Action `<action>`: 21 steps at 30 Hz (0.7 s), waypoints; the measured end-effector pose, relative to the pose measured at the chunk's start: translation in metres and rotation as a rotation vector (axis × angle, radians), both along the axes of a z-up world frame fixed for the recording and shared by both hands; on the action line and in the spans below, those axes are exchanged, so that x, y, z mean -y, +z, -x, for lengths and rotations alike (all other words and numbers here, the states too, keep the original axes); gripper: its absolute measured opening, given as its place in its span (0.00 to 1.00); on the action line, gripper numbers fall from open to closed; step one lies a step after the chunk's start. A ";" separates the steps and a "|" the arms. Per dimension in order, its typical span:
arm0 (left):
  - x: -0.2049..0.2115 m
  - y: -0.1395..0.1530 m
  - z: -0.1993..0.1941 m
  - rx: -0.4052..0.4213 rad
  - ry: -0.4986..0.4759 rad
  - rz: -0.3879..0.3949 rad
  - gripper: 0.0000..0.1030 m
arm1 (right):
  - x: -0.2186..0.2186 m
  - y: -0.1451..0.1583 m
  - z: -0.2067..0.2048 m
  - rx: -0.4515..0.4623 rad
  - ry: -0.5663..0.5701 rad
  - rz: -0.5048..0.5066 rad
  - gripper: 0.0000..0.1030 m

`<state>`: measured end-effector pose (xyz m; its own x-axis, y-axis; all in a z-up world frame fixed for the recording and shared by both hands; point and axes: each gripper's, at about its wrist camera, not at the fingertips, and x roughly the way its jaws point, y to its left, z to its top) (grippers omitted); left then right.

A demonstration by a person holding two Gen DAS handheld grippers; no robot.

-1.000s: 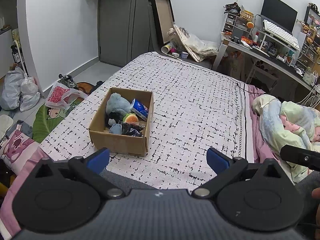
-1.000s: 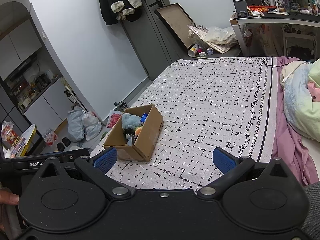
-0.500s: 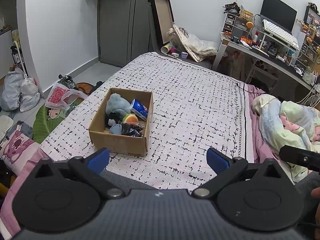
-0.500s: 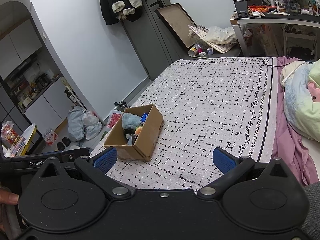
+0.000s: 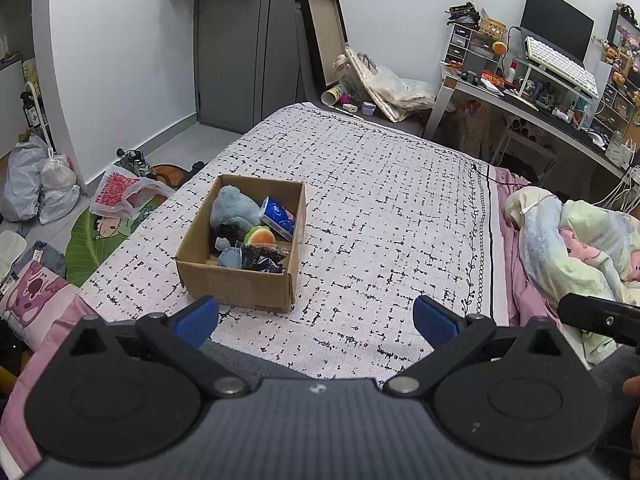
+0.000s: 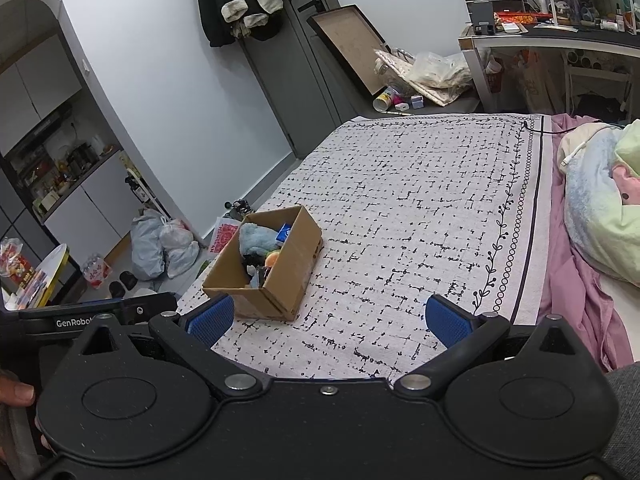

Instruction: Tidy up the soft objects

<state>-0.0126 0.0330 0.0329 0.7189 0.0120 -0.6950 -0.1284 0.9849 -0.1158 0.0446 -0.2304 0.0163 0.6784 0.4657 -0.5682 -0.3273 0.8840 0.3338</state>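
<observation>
Both tongs are hanging back at the near end of the bed (image 5: 400, 184), nothing in either one. The left tongs (image 5: 316, 316) are spread wide and empty, and the right tongs (image 6: 328, 316) are the same, blue pads far apart over the blanket. Just past the left tongs sits the box (image 5: 236, 280), near the bed's left edge and toward the near end. It's got the soft stuff in it already: a grey-blue plush (image 5: 234, 210) at the back, a blue tissue pack (image 5: 278, 218) against the far right wall, an orange and green toy (image 5: 260, 235) in the middle, and a crinkly black packet (image 5: 262, 258) up front with something small and bluish beside it. The rest of the blanket beyond looks bare, with a bundled quilt (image 5: 576, 240) off on the right edge. So I'd guess this is either the very start or the very end, hard to say which. If there's more to do, the next move means reaching forward over the box and coming down from above, since the walls block a side approach.
</observation>
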 end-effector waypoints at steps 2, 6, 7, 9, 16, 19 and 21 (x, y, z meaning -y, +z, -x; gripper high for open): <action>0.002 -0.001 0.000 0.000 -0.004 -0.004 0.99 | 0.001 0.000 0.000 0.002 -0.003 0.003 1.00; 0.006 -0.002 -0.001 -0.002 -0.007 -0.009 0.99 | 0.001 0.000 0.000 0.004 -0.005 0.009 1.00; 0.006 -0.002 -0.002 -0.002 -0.006 -0.010 0.99 | 0.002 -0.001 0.000 0.003 -0.006 0.009 1.00; 0.007 -0.002 -0.002 -0.003 -0.005 -0.012 0.99 | 0.002 -0.001 -0.001 0.002 -0.009 0.009 1.00; 0.009 -0.001 -0.002 -0.007 -0.012 -0.019 0.99 | 0.003 -0.002 0.000 0.000 -0.010 0.006 1.00; 0.011 -0.002 -0.003 -0.008 -0.014 -0.022 0.99 | 0.003 -0.002 0.000 0.000 -0.010 0.007 1.00; 0.011 -0.002 -0.004 -0.007 -0.013 -0.027 0.99 | 0.003 -0.002 0.000 -0.001 -0.009 0.008 1.00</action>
